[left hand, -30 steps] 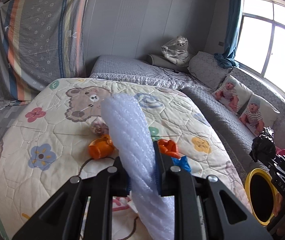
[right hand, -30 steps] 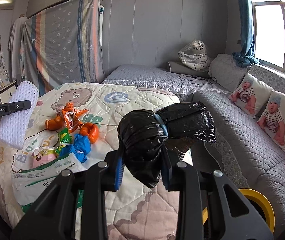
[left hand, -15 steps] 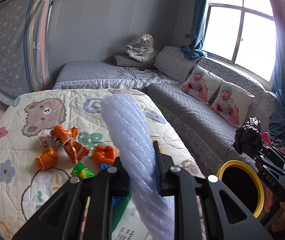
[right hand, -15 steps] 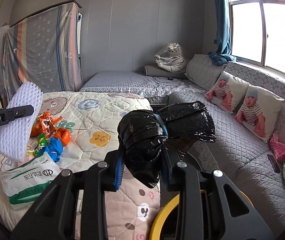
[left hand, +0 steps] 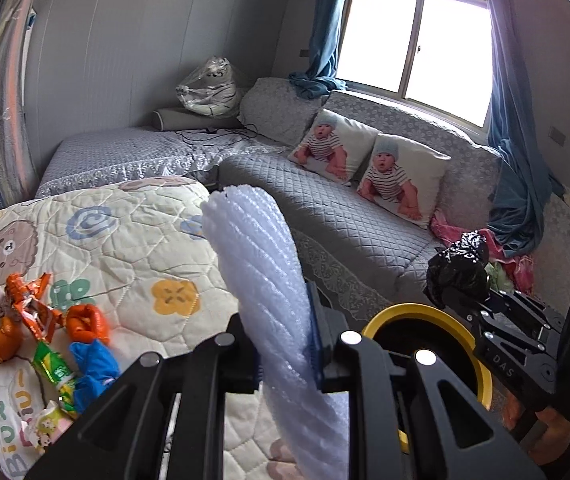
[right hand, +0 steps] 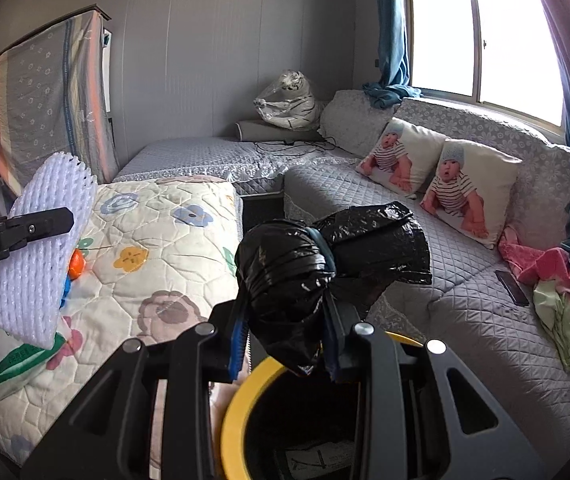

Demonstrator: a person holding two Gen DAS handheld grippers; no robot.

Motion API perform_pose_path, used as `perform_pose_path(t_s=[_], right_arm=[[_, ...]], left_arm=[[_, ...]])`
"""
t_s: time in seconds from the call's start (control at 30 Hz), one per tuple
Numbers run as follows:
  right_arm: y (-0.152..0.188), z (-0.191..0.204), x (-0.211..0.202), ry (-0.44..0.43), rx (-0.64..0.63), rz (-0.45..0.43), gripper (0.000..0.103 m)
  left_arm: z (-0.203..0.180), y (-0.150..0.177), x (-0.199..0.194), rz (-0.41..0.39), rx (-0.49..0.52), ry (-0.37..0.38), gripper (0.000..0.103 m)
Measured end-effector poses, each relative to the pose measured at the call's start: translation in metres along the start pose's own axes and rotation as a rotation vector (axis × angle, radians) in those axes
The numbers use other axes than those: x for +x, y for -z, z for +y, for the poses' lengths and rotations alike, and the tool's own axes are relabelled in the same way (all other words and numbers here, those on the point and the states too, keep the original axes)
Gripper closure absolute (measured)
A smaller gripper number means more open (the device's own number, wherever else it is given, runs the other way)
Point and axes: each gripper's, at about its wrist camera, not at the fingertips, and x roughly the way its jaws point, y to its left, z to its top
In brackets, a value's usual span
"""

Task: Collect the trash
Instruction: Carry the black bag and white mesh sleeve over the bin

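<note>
— Grey quilted sofa [left hand: 325, 208] is filling the back of the room under the window, two baby-print cushions [right hand: 437, 176] leaning on its backrest. What is lying in front of it?

— Cartoon-print quilt [left hand: 137, 248] is covering the surface at left, with loose trash lying on it: orange wrappers [left hand: 41, 320], a blue scrap [left hand: 95, 364], a green packet [left hand: 51, 364] and a white-and-green bag [right hand: 13, 364].

— And the bin?

— Yellow-rimmed bin [right hand: 241, 404] is standing between quilt and sofa, its black mouth facing up.

— What is each gripper doing?

— Left gripper [left hand: 285, 344] is clenching a white foam net sleeve [left hand: 261, 280], which is sticking up between its fingers, near the bin. Right gripper [right hand: 285, 336] is clamping a knotted black plastic bag [right hand: 317, 264], holding it just above the bin's rim in the right wrist view. From the left wrist camera, the same bag [left hand: 457, 276] is showing above the far side of the yellow ring.
</note>
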Motion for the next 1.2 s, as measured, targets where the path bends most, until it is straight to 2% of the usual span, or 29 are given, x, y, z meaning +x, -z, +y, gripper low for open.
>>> perform_pose_path(t_s=[0.23, 0.5, 0.83, 1.2], right_arm=[[0.025, -0.032, 0.000, 0.082, 0.039, 0.052, 0.074], [0.051, -0.055, 0.005, 0.111, 0.077, 0.111, 0.074], [0.072, -0.069, 0.012, 0.119, 0.111, 0.163, 0.073], [0.086, -0.083, 0.022, 0.137, 0.148, 0.218, 0.073]], left_arm=[[-0.044, 0.009, 0.033, 0.046, 0.061, 0.076, 0.087], [-0.079, 0.021, 0.063, 0.097, 0.106, 0.128, 0.087], [-0.111, 0.034, 0.098, 0.153, 0.136, 0.148, 0.086], [-0.124, 0.049, 0.127, 0.224, 0.135, 0.153, 0.086]])
